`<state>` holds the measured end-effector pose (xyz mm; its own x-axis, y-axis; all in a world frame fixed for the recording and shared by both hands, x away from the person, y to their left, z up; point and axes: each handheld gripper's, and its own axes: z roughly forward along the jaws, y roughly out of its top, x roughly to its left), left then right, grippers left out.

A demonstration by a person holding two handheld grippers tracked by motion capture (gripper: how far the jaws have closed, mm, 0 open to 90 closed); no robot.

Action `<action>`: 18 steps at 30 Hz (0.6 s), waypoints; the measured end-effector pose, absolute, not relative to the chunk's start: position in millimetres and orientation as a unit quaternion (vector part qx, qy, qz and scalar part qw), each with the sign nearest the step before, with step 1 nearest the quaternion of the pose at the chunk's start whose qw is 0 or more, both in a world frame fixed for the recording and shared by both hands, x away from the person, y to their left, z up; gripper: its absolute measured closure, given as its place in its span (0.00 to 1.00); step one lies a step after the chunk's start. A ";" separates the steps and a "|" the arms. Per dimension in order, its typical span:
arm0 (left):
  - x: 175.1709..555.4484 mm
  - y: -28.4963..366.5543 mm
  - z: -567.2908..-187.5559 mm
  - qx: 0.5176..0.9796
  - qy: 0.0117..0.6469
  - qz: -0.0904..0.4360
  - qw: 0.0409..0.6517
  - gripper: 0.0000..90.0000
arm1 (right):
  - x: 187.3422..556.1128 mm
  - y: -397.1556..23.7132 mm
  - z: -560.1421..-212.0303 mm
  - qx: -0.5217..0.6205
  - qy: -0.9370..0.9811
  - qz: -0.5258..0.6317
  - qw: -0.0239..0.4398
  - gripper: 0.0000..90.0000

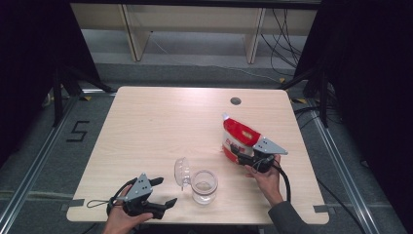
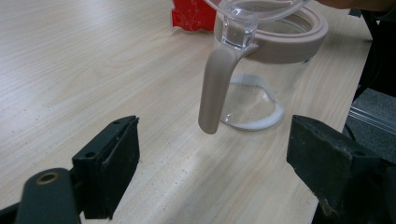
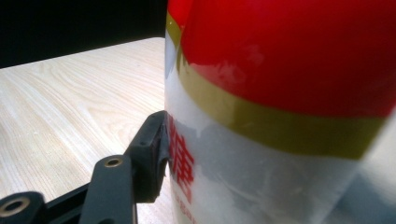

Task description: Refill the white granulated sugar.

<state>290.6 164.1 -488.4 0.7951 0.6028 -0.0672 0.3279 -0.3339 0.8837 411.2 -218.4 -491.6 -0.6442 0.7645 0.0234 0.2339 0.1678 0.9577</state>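
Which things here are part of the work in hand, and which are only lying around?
In use: red and white bag, in the right gripper; clear jar with its open lid; left gripper.
Lying about: cables, shelf.

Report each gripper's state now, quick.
Left gripper: open, holding nothing, jaws spread in front of the jar.
Right gripper: shut on the red-and-white bag, one jaw pressed against its side.
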 end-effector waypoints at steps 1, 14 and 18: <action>290.6 164.0 -488.5 0.805 0.289 0.138 0.500 0.19 | 411.5 -217.9 -491.7 0.345 0.720 0.551 0.242 0.50; 291.4 166.8 -487.3 0.808 0.279 0.145 0.498 0.19 | 379.2 -225.0 -485.7 0.356 0.727 0.540 0.229 0.52; 291.4 165.7 -487.3 0.808 0.278 0.143 0.500 0.19 | 367.3 -229.1 -483.1 0.350 0.734 0.535 0.232 0.53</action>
